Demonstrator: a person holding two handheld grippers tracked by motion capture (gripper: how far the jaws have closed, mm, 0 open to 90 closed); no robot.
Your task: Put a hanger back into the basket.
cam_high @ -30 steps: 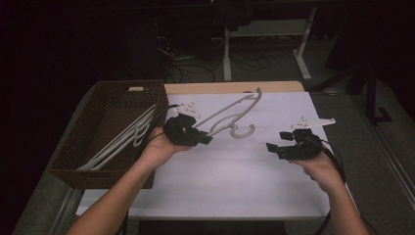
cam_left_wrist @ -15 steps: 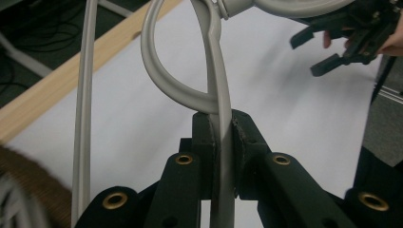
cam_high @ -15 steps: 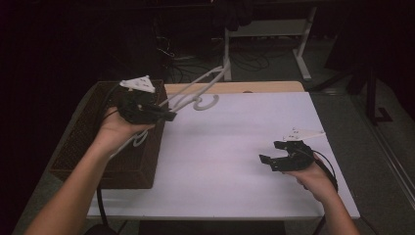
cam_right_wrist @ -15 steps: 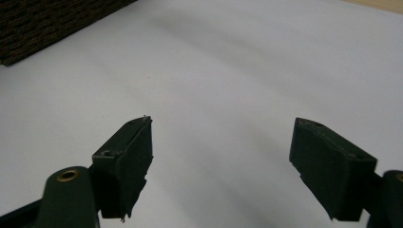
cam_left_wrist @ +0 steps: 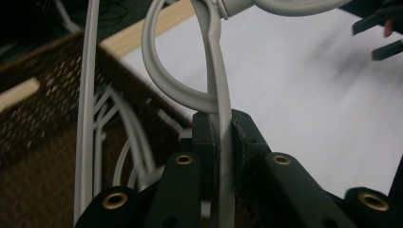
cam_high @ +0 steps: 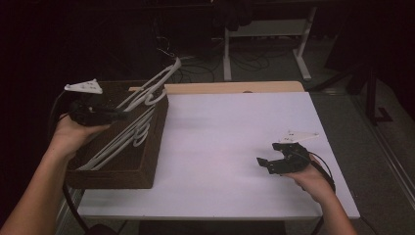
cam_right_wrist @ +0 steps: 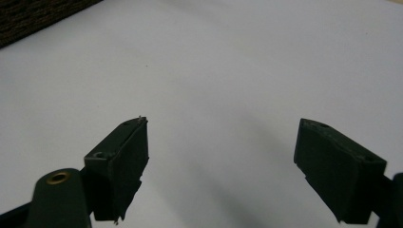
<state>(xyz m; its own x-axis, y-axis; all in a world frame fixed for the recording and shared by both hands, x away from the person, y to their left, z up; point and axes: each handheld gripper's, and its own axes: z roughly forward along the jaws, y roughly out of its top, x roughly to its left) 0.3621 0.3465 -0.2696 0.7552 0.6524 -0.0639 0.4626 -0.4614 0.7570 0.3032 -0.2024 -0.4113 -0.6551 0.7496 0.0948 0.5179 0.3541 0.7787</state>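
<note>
My left gripper (cam_high: pixel 120 113) hovers over the brown wicker basket (cam_high: pixel 147 161) at the table's left, shut on a white plastic hanger (cam_high: pixel 155 83) that tilts up and away over the basket's far rim. In the left gripper view the hanger (cam_left_wrist: pixel 216 76) runs between the pressed pads of my left gripper (cam_left_wrist: pixel 223 142). Several more white hangers (cam_high: pixel 122 139) lie inside the basket. My right gripper (cam_high: pixel 266 164) rests low over the white table top (cam_high: pixel 220 132) at the right, its jaws having just been opening, wide apart with nothing between them (cam_right_wrist: pixel 223 161).
A wooden strip (cam_high: pixel 235 87) borders the table's far edge. Behind it stand a white desk frame (cam_high: pixel 264 34) and cables on the dark floor. The basket's corner (cam_right_wrist: pixel 38 14) appears at the top left of the right gripper view.
My left gripper has carried the hanger from the table's middle leftward over the basket. The right gripper has sunk slightly toward the near right and its jaws stand wider.
</note>
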